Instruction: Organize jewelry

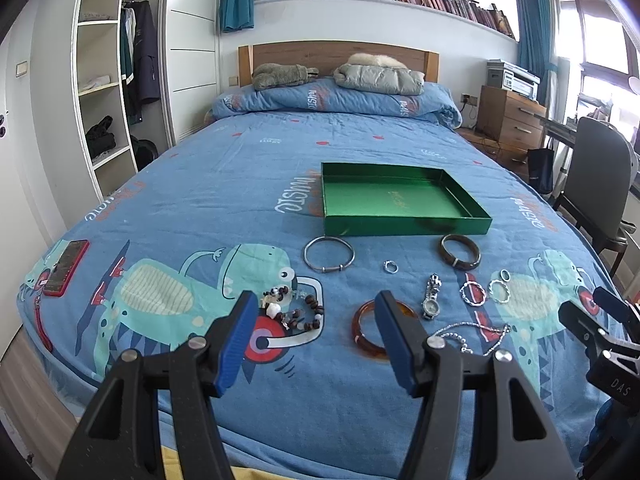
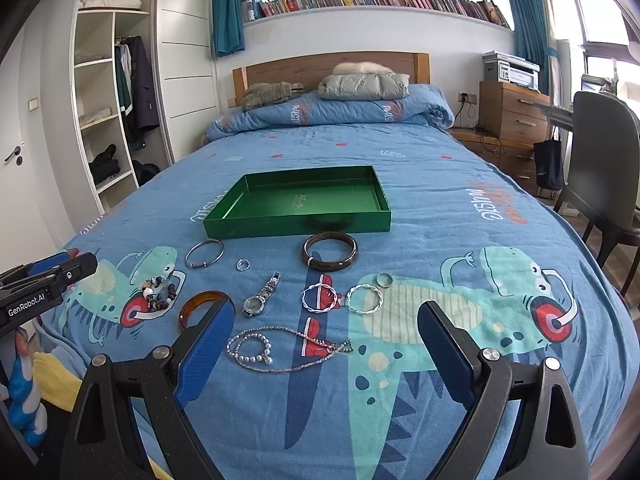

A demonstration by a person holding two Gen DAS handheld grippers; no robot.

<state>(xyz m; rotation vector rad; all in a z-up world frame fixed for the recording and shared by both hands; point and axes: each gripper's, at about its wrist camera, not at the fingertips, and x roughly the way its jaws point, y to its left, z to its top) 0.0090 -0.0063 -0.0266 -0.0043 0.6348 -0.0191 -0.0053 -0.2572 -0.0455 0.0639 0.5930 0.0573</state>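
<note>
- While both tools hang over the foot of the bed, I see my left gripper spread wide and holding nothing, its blue pads apart above the bedspread.
- My right gripper is likewise released, with open blue cloth between its fingertips.
- The green tray sits flat past the jewelry, its near wall facing me; nothing lies inside it.
- Just before that wall lie a silver bangle and a dark brown bangle, with a small ring between them.
- Nearer to me, a beaded bracelet lies left; an amber bangle sits partly behind my left gripper's right pad.
- A wristwatch lies beside two twisted silver hoops; a band ring sits just beyond them.
- A pearl necklace and chain sprawl closest to the right gripper's left pad.
- To the far left, near the bed's edge, lies a red phone.
- On the right half of the bedspread, the cloth is bare up to the mattress edge, with a chair standing beyond.
</note>
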